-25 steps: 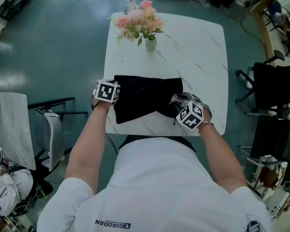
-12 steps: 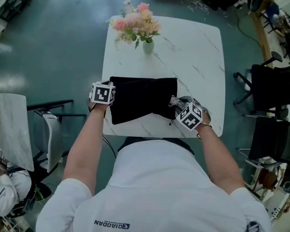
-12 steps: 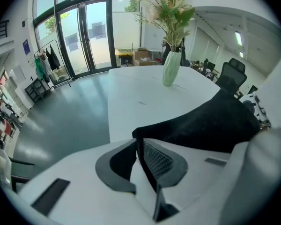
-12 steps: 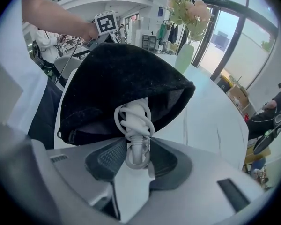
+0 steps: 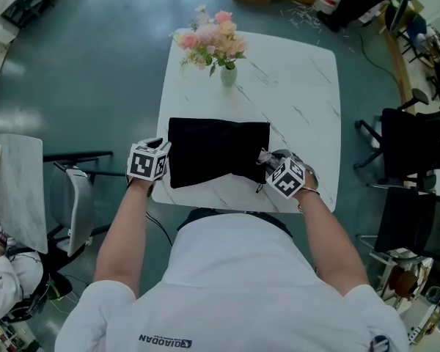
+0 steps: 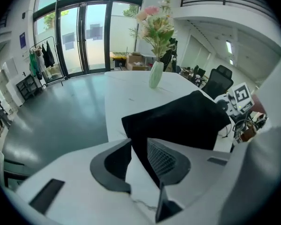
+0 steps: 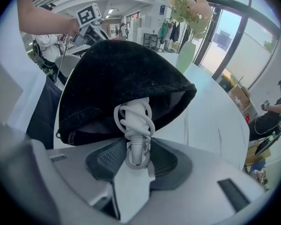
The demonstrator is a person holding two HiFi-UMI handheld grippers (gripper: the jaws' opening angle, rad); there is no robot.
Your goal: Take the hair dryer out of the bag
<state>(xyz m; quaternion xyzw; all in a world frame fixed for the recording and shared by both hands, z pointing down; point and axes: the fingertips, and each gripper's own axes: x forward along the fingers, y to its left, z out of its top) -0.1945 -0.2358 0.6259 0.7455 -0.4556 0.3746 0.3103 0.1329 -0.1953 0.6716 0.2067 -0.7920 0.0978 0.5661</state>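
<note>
At the near edge of the white, grey-veined square surface [image 5: 301, 86] lies the black soft-cloth bag [image 5: 216, 149], flat, with its mouth turned toward the person's right.

Findings, step in hand:
- We find the right tongs [image 7: 138, 156] pinched on a white cord-wound handle [image 7: 136, 121] that sticks out of the bag's mouth. We judge it to be the grip of the hair dryer. The rest of the dryer is inside the bag, and the cloth is humped over it.
- The left tongs [image 6: 139, 142] stand spread. Their jaws have just been opening, and they sit just off the bag's closed left end. The cloth corner shows beyond the gap, but neither pad presses on it.
- With the bag unheld, we judge that a pull on the handle would drag bag and dryer together. The left tongs should clamp the closed end first. The right should then draw outward along the surface, low and steady.
- The grip falls partly on loose cord loops, so a loop may slide or unwind. A seat further down the handle would be firmer.

Surroundings:
- A pale green vase of pink flowers [image 5: 227, 70] stands near the far edge, apart from the bag and outside the line of pull.
- A black office chair [image 5: 407, 134] stands off the right side, and a grey chair [image 5: 77, 200] is close by the left arm.
- The bag's rim drapes over the handle and may snag the dryer's wider body.
</note>
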